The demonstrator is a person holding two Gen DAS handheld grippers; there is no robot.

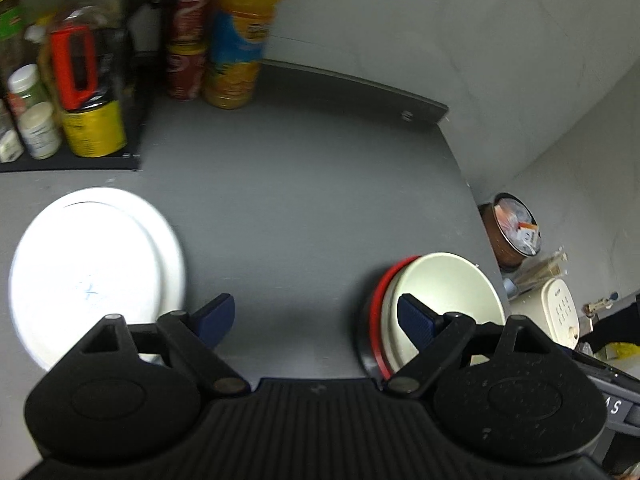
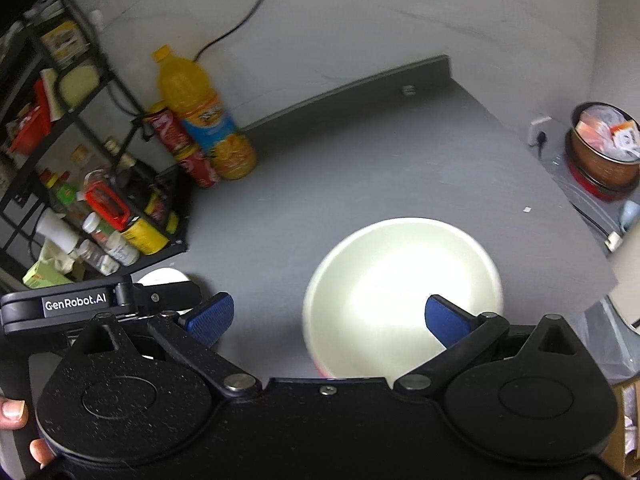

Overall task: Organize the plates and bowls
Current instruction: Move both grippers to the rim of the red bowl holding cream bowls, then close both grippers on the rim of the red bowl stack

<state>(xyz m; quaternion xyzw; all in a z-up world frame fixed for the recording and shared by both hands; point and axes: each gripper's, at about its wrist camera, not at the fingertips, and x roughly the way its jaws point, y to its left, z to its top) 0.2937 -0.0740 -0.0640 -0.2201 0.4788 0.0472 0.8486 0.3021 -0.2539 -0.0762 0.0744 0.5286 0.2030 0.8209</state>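
Left claw (image 1: pixel 316 318) and right claw (image 2: pixel 329 317) both hover with blue fingers spread wide, gripping nothing.

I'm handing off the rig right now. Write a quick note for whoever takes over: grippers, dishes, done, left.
Left gripper: open, empty, above the grey table.
Right gripper: open, empty, over the cream bowl.
Dishes: two white plates stacked at the table's left; the cream bowl sits nested in a red bowl near the right edge.
Done: plates and bowls each look stacked.
Left: probably only final placement, if any. Neither gripper holds anything.
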